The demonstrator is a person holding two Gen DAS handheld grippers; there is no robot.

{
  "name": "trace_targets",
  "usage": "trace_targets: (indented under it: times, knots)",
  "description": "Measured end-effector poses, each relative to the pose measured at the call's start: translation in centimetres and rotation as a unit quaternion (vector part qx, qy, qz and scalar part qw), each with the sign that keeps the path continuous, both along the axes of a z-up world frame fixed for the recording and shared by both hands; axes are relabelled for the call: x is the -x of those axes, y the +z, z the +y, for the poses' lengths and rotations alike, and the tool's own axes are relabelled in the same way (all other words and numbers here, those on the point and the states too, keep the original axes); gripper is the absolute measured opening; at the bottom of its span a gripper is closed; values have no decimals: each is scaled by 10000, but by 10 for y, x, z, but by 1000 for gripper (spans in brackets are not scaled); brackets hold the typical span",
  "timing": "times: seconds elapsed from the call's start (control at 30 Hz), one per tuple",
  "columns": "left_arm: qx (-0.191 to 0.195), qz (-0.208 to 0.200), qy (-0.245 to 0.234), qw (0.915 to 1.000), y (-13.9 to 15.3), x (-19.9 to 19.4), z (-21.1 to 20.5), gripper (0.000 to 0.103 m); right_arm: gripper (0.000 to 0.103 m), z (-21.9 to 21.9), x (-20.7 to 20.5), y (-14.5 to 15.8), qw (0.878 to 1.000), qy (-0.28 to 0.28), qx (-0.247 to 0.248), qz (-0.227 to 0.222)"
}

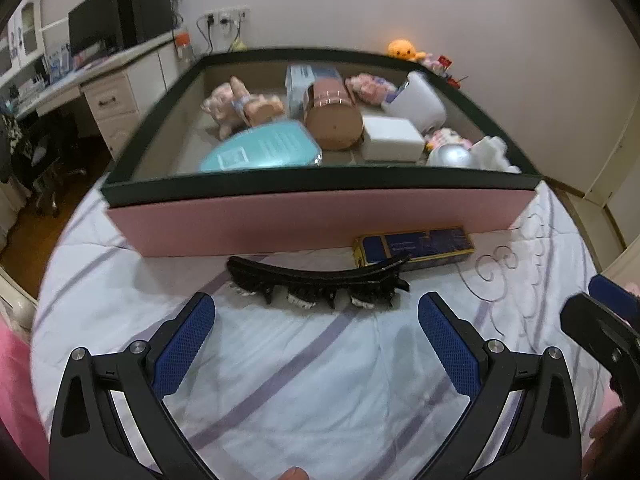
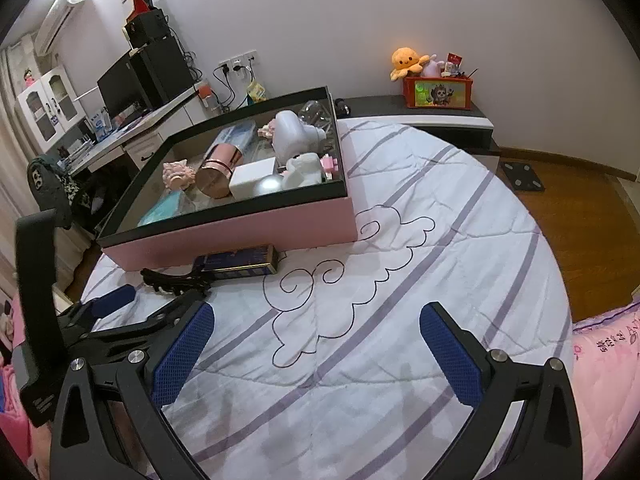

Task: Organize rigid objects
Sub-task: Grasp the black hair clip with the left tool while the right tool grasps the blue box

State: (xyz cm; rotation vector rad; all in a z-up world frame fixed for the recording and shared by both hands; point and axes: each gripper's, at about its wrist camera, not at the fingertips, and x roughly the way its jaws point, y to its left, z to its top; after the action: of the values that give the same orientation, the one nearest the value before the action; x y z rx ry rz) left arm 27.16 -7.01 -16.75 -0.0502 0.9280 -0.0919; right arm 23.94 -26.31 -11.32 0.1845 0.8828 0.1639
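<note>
On the striped, quilted bed (image 1: 304, 364) we hold our left tool (image 1: 316, 316) wide open and empty, its knurled blue pads just short of the toothed black hair clip (image 1: 320, 280). Right of the clip lies a flat blue-and-gold tin (image 1: 416, 246), against the pink box (image 1: 316, 220) of glossy jars and plush toys. Our right tool (image 2: 316, 320) gapes empty.

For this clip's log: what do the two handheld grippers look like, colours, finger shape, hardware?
Both match. The left gripper and right gripper have matte black angular frames with triangular cut-outs, silver round bolts at the joints, and two splayed fingers faced with blue, finely dimpled pads. No cables, sleeves or markings show.
</note>
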Motion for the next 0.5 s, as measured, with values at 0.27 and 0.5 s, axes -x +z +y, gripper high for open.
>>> trace_targets:
  times: [0.27, 0.5]
  knots:
    - [86, -3, 54, 9999, -5, -11, 1, 97, 103, 2, -10, -9, 9999, 63, 24, 127]
    - [267, -52, 36, 9996, -2, -2, 18, 96, 103, 14, -16, -15, 9995, 192, 102, 227]
